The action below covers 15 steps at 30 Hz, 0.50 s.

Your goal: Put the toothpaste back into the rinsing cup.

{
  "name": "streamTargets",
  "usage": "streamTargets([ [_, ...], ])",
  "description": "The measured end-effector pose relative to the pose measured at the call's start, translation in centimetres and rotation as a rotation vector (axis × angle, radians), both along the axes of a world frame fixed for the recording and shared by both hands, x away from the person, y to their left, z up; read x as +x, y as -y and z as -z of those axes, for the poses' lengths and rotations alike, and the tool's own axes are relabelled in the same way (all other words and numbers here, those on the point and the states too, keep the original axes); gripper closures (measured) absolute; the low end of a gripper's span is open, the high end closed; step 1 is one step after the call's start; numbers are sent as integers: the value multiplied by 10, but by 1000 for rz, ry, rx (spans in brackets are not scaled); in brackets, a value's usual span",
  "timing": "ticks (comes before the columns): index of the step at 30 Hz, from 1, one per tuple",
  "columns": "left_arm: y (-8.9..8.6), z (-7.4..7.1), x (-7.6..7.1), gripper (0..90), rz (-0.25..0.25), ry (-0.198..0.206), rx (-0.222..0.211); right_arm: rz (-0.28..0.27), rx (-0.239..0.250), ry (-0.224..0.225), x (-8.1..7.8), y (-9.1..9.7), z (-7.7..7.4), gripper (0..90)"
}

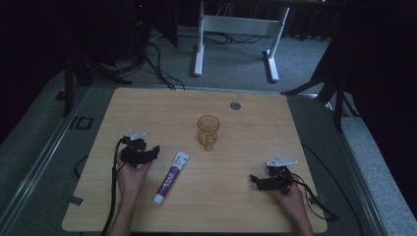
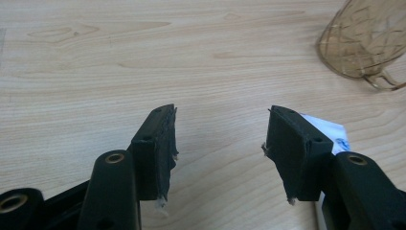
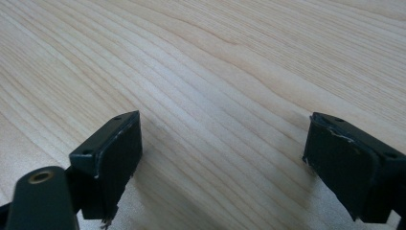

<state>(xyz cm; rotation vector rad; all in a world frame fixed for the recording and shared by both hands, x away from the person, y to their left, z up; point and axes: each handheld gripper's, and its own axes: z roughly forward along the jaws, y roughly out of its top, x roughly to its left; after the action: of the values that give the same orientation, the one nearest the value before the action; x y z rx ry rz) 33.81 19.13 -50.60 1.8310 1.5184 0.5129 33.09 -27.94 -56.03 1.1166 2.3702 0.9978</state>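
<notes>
The left gripper and right gripper are both held wide with nothing between the jaws, the white-and-purple plastic tube lying at three o'clock beside the left, the amber ribbed glass mug at one o'clock beyond.

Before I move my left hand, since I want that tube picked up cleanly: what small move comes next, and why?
Probably shift the left tool a little toward the tube and lower it. Its jaws stand open with only bare table between them, and the tube's white end peeks out behind one jaw in the left gripper view, so it is not yet lined up. The cup stands clear beyond.
</notes>
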Motion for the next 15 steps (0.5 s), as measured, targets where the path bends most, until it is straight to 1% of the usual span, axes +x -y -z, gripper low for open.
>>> streamTargets([
  [8, 6, -10, -5, 439, 11, 4, 0, 0, 0, 0, 0, 0, 0, 126],
  [15, 13, -17, -9, 439, 35, 6, 5, 0, 0, 0, 0, 0, 0, 126],
])
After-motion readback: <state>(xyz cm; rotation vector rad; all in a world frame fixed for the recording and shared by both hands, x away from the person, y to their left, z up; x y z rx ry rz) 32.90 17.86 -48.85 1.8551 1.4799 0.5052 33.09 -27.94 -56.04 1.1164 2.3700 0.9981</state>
